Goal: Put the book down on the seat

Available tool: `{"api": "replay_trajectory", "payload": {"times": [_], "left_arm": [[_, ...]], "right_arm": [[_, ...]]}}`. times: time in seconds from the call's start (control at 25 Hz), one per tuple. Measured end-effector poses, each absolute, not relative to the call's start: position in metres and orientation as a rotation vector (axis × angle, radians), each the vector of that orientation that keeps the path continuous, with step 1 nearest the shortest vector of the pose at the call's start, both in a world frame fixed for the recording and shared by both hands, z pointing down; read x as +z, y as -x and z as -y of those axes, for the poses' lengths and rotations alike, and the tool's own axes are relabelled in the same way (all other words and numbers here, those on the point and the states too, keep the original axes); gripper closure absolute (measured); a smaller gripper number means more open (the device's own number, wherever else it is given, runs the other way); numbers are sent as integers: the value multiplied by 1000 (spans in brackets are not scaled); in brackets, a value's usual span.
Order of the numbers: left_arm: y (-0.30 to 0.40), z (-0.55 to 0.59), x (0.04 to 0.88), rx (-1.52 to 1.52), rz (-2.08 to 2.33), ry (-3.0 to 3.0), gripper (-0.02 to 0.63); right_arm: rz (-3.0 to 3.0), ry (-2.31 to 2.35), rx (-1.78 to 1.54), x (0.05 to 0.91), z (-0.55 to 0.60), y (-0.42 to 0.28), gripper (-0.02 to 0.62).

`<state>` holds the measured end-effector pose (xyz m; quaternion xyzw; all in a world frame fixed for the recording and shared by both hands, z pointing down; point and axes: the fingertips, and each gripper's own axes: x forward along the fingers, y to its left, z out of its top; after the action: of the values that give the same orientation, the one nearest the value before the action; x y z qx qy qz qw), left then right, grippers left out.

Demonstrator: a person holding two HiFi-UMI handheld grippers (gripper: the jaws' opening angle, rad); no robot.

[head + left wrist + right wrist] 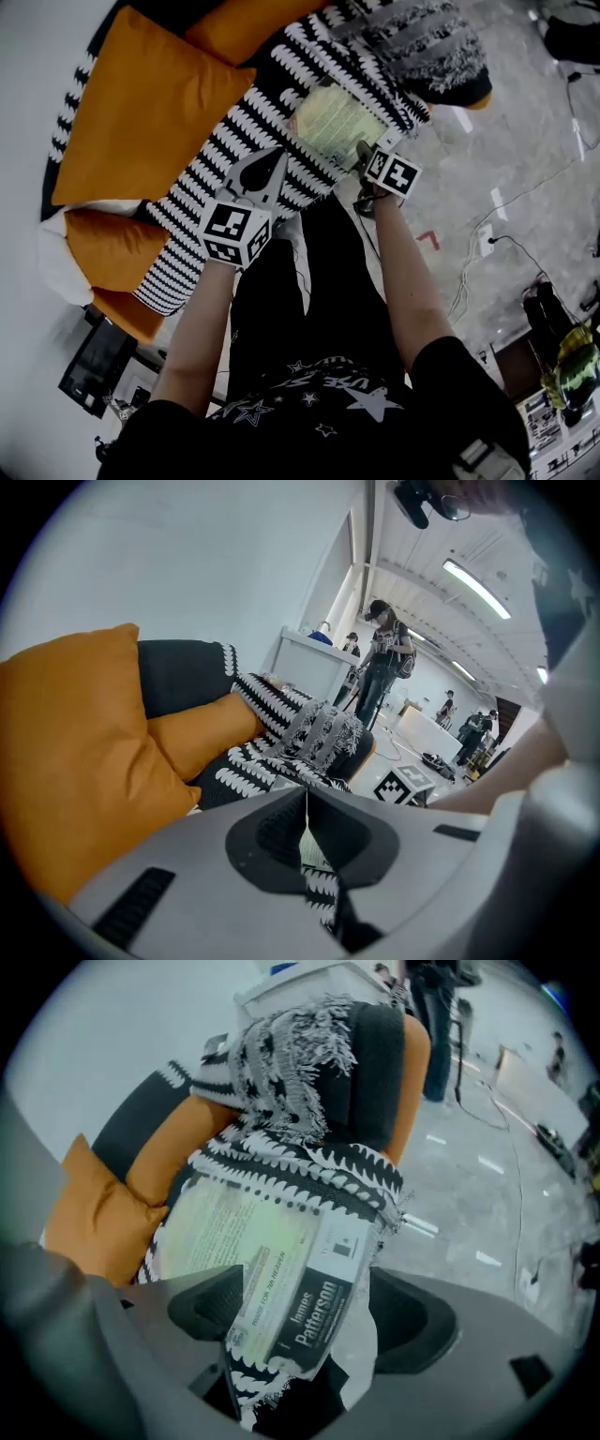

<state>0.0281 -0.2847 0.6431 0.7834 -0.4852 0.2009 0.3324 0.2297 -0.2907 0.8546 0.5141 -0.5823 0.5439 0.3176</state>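
The book (333, 122), a pale green paperback, lies flat on the sofa seat, which is covered by a black-and-white patterned throw (272, 84). My right gripper (361, 155) hangs over the book's near corner and points steeply down. In the right gripper view its jaws (305, 1326) stand wide apart on either side of the book (253, 1232), whose lower edge lies between them with neither pad pressing on it. My left gripper (265, 164) hovers over the seat to the left of the book, apart from it. Its jaws (307, 817) meet in a thin line with nothing in them.
Orange cushions (150, 103) lean along the sofa's back at the left. A grey fringed blanket (422, 42) is draped over the far armrest beyond the book. Cables (525, 187) run across the grey floor at the right. People (380, 658) stand in the room behind.
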Motion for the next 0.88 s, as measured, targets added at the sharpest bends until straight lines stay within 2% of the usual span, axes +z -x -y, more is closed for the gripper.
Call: {"api": "replay_trajectory", "payload": {"times": [0.2, 0.52, 0.88], "left_arm": [[-25, 286, 647, 514, 1268, -2040, 598], [-24, 272, 644, 487, 1258, -2058, 598], [-6, 242, 609, 402, 1275, -2124, 598]], "right_arm": [[1591, -1313, 1621, 860, 287, -204, 210], [1621, -1368, 1578, 844, 279, -210, 210], [1827, -1420, 1487, 773, 260, -195, 212]]}}
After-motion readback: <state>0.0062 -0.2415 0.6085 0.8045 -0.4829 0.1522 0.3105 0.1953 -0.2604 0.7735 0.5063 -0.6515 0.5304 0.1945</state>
